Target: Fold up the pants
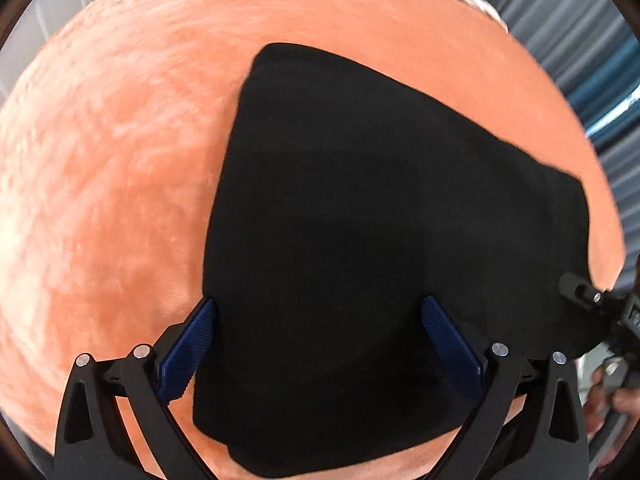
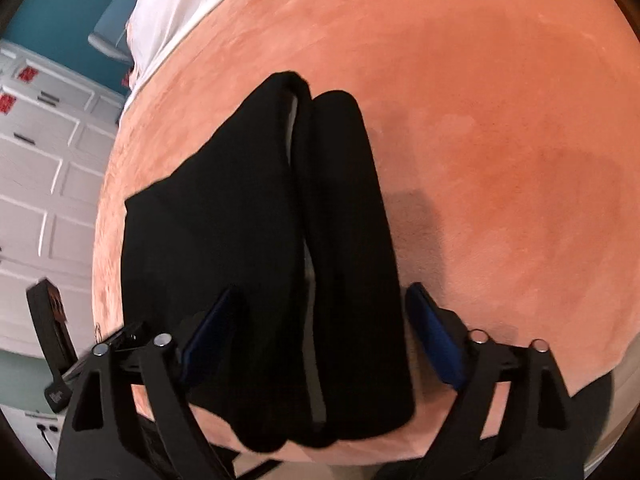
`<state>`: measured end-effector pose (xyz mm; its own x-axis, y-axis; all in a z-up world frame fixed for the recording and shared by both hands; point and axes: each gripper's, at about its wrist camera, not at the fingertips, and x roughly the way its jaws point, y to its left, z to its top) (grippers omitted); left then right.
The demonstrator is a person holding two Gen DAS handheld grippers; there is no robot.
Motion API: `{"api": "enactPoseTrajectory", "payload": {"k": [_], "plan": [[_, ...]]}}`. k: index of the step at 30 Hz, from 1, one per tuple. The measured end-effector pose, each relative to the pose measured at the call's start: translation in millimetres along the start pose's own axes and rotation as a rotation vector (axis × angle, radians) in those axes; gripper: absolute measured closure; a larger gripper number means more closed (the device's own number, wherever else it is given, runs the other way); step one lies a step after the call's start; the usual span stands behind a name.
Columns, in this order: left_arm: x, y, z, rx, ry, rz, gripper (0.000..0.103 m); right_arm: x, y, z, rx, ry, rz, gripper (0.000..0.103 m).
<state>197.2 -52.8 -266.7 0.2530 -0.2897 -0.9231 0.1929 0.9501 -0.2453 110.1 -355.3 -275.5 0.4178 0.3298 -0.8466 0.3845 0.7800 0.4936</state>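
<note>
Pants point(image 1: 380, 220): black, lying on orange plush bed cover point(image 1: 100, 180), near its front edge.
Pants shape, left wrist view: flat dark wedge, wide near camera, narrowing to far corner; no creases readable, fabric too dark.
Pants shape, right wrist view point(image 2: 280, 220): two long lobes side by side, rounded ends far, pale lining strip showing in seam between them; looks like legs laid one beside or over the other.
Left gripper point(image 1: 320, 344): jaws spread wide, blue pads point(image 1: 188, 356) either side of near pants edge, nothing pinched; hovering or touching cloth, cannot tell which.
Right gripper point(image 2: 320, 332): jaws also wide apart, blue pads straddling near end of pants, no cloth caught between.
Right gripper, seen from left wrist view point(image 1: 592, 300): at right edge, just beside pants' right border.
Progress: judged mid-task; lengthwise fold seems done, bundle compact and fairly tidy.
Left to do: probably crosswise fold, near end over far end, or final smoothing; exact fold count unclear.
Risk: loose upper lobe may slide off on lift.
Background: white sheet point(image 2: 168, 12) at far bed end, white panelled cabinet point(image 2: 40, 152), teal wall.
</note>
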Motion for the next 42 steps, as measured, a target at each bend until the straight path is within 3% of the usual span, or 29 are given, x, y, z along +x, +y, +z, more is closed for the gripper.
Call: {"api": "enactPoseTrajectory", "payload": {"k": [2,4,7,8,10,12,14,16,18,19,21,23,24,26,27,28,30,33,36,38,39,42], "plan": [[1.4,12.0,-2.3,-0.048,-0.017,-0.047,0.005,1.8,6.9,-1.9,-0.021,-0.008,-0.004,0.021],[0.8,15.2,-2.7,-0.06,-0.019,-0.064,0.006,5.0,12.0,-5.0,-0.038,-0.005,0.028,0.047],[-16.1,14.2,0.0,-0.066,-0.028,-0.04,0.047,-0.9,19.2,-5.1,-0.035,-0.006,0.059,0.063],[-26.3,18.4,1.9,-0.082,-0.036,-0.055,0.07,-4.4,23.8,-5.2,-0.045,-0.009,0.055,0.064],[-47.2,27.1,3.5,-0.121,-0.052,-0.109,0.076,-14.1,37.1,-5.1,-0.068,-0.022,0.071,0.066],[-77.5,32.0,6.3,-0.111,-0.096,-0.103,0.081,-25.7,59.8,-5.0,-0.12,-0.039,0.091,0.066],[-107.4,34.4,8.2,-0.085,-0.147,-0.076,0.081,-40.3,88.9,-6.9,-0.184,-0.062,0.128,0.066],[-145.1,40.8,4.8,-0.033,-0.218,0.009,0.08,-51.4,111.9,-9.5,-0.226,-0.071,0.176,0.067],[-157.1,53.3,-2.6,-0.025,-0.217,0.05,0.069,-51.7,122.8,-13.6,-0.242,-0.062,0.204,0.065],[-153.7,58.7,-5.2,-0.025,-0.203,0.063,0.066,-44.8,124.0,-17.2,-0.239,-0.051,0.209,0.061],[-128.8,69.7,-19.5,-0.009,-0.162,0.164,0.056,-17.6,115.5,-23.1,-0.229,-0.004,0.179,0.055],[-96.1,72.4,-37.7,0.01,-0.082,0.308,0.059,22.0,95.9,-31.3,-0.197,0.075,0.04,0.054],[-94.0,76.1,-43.2,-0.003,-0.065,0.305,0.062,26.2,85.2,-36.4,-0.151,0.072,0.016,0.053],[-108.8,74.7,-51.8,-0.064,-0.108,0.256,0.059,6.8,81.5,-38.8,-0.098,-0.011,0.066,0.053],[-120.9,71.0,-53.3,-0.074,-0.142,0.255,0.059,-7.4,87.2,-39.8,-0.118,-0.061,0.032,0.053],[-129.2,66.0,-54.6,-0.072,-0.171,0.264,0.059,-24.5,99.4,-40.6,-0.18,-0.13,-0.003,0.061],[-142.8,50.1,-49.4,-0.056,-0.235,0.289,0.044,-44.0,128.6,-40.6,-0.312,-0.181,0.014,0.074],[-143.3,19.8,-35.9,0.024,-0.271,0.313,0.03,-41.9,176.0,-30.8,-0.443,-0.17,0.059,0.085],[-121.9,2.8,-30.5,0.088,-0.22,0.371,0.03,3.7,200.9,-13.2,-0.514,-0.116,0.008,0.085],[-111.6,1.5,-31.4,0.082,-0.175,0.353,0.03,54.9,185.6,9.5,-0.488,-0.046,-0.13,0.092],[-106.3,4.2,-31.3,0.067,-0.149,0.338,0.03,65.1,174.5,13.8,-0.475,-0.035,-0.164,0.1],[-94.0,18.0,-32.8,0.034,-0.109,0.332,0.03,47.1,161.3,25.3,-0.333,-0.076,-0.106,0.096]]}}
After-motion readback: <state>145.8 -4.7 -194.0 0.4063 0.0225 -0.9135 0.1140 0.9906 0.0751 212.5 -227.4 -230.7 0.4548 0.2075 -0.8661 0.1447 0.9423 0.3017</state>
